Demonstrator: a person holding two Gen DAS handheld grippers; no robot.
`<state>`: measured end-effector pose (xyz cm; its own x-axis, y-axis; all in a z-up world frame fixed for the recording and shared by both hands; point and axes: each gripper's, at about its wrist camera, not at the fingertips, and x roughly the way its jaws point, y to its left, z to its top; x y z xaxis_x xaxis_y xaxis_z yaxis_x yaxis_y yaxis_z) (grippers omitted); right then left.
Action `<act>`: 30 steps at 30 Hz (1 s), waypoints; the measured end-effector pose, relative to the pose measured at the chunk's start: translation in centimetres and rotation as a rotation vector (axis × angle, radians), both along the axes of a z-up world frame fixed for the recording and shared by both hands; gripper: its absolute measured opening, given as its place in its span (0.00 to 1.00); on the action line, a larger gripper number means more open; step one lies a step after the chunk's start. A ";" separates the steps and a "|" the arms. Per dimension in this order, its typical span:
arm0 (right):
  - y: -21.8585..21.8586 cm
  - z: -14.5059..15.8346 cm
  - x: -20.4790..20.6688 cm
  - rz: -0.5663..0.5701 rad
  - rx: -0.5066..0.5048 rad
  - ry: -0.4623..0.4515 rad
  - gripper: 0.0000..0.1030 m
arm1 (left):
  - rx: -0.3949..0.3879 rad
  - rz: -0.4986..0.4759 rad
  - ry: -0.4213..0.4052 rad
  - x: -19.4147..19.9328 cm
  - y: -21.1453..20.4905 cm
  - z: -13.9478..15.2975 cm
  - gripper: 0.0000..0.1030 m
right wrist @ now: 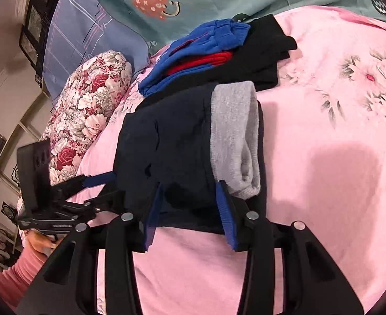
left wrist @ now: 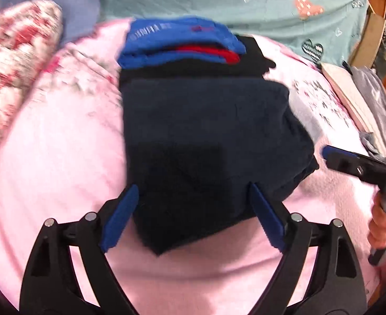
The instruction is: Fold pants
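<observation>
Folded navy pants (right wrist: 182, 141), grey lining exposed

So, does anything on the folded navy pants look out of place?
Yes: a grey lining strip shows along the right edge of the pants, turned outward rather than tucked in. The stack behind looks tidy.

Warm, bright indoor light fills both fisheye views, whose edges bow and darken into black corners, with motion blur smearing the red-and-white floral bolster pillow (left wrist: 16, 60) in the left view, while a soft-edged shadow lies on the pink floral bedspread (right wrist: 345, 173) in the sharper right view.
</observation>
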<state>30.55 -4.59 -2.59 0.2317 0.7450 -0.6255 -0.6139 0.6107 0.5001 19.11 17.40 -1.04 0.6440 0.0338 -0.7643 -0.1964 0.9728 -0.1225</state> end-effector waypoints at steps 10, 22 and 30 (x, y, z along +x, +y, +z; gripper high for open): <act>-2.3 3.0 -8.7 -0.073 -0.103 -0.252 0.85 | 0.114 0.069 -0.028 -7.2 -5.1 1.0 0.96; -4.5 1.8 -12.4 -0.175 -0.160 -0.354 0.99 | 0.172 0.095 -0.110 -11.0 -7.0 0.9 0.98; -4.4 1.7 -13.0 -0.195 -0.195 -0.396 0.99 | 0.146 0.081 -0.117 -10.9 -6.9 0.2 0.98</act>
